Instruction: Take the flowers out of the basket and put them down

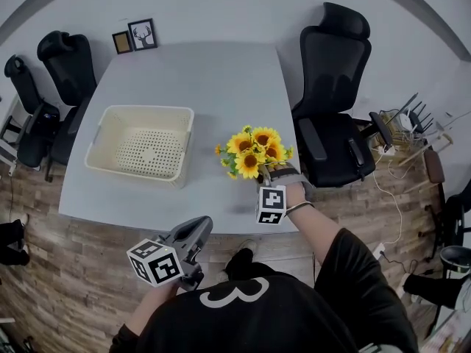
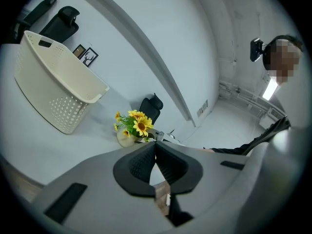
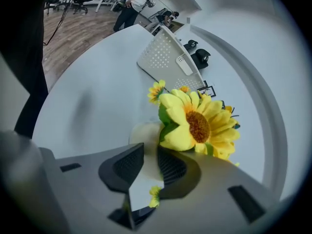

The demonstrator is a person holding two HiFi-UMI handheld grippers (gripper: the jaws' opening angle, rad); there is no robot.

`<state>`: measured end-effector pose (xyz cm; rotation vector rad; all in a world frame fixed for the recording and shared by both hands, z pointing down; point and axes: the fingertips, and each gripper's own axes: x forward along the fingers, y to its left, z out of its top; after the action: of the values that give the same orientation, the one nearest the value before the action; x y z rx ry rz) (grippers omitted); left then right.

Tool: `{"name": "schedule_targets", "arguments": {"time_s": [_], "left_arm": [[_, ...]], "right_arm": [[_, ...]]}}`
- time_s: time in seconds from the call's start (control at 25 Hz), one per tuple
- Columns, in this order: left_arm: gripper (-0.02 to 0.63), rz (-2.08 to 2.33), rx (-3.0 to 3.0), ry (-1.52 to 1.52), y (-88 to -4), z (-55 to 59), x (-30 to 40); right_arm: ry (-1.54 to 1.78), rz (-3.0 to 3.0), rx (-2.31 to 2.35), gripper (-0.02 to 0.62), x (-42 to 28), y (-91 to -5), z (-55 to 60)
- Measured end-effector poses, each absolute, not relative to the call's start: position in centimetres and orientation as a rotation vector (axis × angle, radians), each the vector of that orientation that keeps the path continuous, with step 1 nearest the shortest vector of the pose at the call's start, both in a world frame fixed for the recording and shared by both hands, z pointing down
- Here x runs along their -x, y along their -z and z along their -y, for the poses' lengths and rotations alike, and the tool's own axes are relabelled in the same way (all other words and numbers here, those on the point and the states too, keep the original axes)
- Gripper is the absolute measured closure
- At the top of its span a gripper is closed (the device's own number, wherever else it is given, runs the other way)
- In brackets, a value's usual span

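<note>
A bunch of yellow sunflowers [image 1: 254, 151] in a cream vase [image 3: 143, 134] stands on the grey table [image 1: 199, 79], near its front right edge and outside the basket. My right gripper [image 1: 269, 175] reaches it from the front. Its jaws [image 3: 150, 156] sit on either side of the vase and grip it below the blooms [image 3: 200, 126]. The cream perforated basket [image 1: 110, 116] stands to the left with nothing in it. My left gripper [image 1: 200, 228] hangs below the table's front edge, shut on nothing [image 2: 155, 150]. The left gripper view also catches the flowers [image 2: 136, 123] and the basket [image 2: 53, 91].
A black office chair [image 1: 331, 109] stands close to the table's right side, and two more [image 1: 66, 65] stand at its left. Two small picture frames [image 1: 134, 37] lean at the far edge. Cables and a rack [image 1: 405, 123] lie on the floor at right.
</note>
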<state>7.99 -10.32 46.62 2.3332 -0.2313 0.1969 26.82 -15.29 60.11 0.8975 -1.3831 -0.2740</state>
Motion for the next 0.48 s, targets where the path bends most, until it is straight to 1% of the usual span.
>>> {"name": "schedule_targets", "arguments": {"time_s": [0.48], "left_arm": [[0.592,0.264,-2.341,-0.160,-45.4,10.5,-6.3]], "right_arm": [[0.285,1.339,-0.909,0.495,-27.2,-60.5,15.4]]}}
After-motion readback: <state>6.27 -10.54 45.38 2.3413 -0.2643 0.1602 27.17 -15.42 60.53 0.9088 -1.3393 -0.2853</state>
